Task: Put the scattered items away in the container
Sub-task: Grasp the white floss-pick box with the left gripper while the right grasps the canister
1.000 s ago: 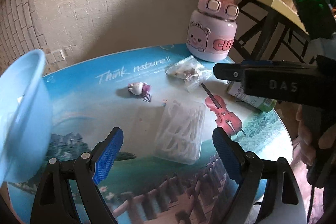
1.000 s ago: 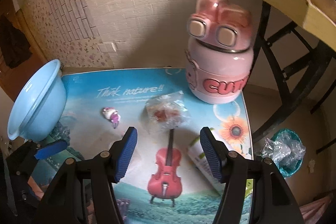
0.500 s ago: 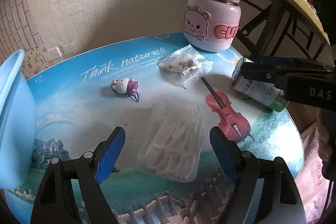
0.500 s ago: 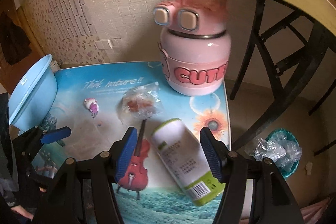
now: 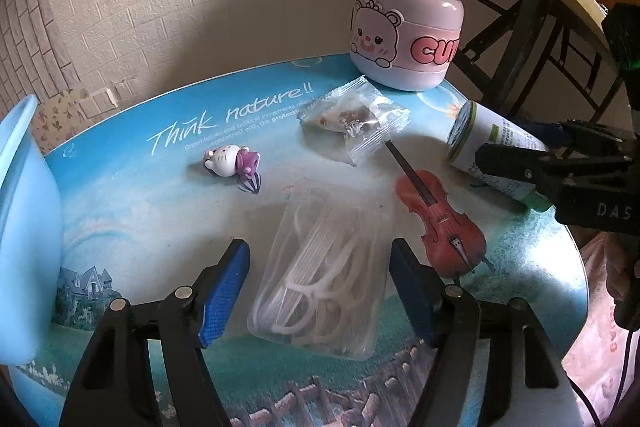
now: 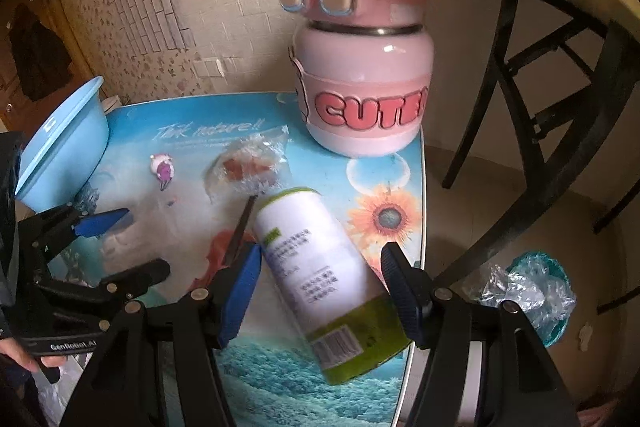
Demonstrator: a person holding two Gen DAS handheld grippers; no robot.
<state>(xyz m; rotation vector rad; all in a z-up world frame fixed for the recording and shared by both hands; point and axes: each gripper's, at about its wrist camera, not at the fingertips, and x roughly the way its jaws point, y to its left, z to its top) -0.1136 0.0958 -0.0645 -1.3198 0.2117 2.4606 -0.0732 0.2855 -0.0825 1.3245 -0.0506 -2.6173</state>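
**Bottle and floss pack each sit between open jaws, nothing gripped yet**

Bottle (image 6: pixel 320 279): lies on its side near the table's right edge, directly between the right gripper (image 6: pixel 316 291) fingers. Long axis runs diagonally, white cap end pointing away and left toward the snack bag (image 6: pixel 248 171), green barcode end toward the camera. Jaws are wide and straddle the mid-body roughly across the axis; left pad is just beside the bottle wall, right pad shows a gap. Can't tell if either pad touches. Right hand is clearly the nearer one for this item.

Floss pick pack (image 5: pixel 320 279): clear flat sleeve of white picks, flat on the table, centred between the left gripper (image 5: pixel 320 287) fingers. Long axis points roughly forward along the fingers, tilted slightly right. Jaws wide, gap on both sides, no contact.

Container: blue basin (image 5: pixel 24 227) at the far left edge, nearer the left hand, well apart from the bottle.

Look: the bottle is a rigid white cylinder with a green band and printed label; my guess is it rolls if nudged off-axis. The pack is thin and soft, likely to buckle when squeezed.

Also loose: cat figurine (image 5: pixel 230 163), pink jug (image 5: pixel 408 27) upright at the back.
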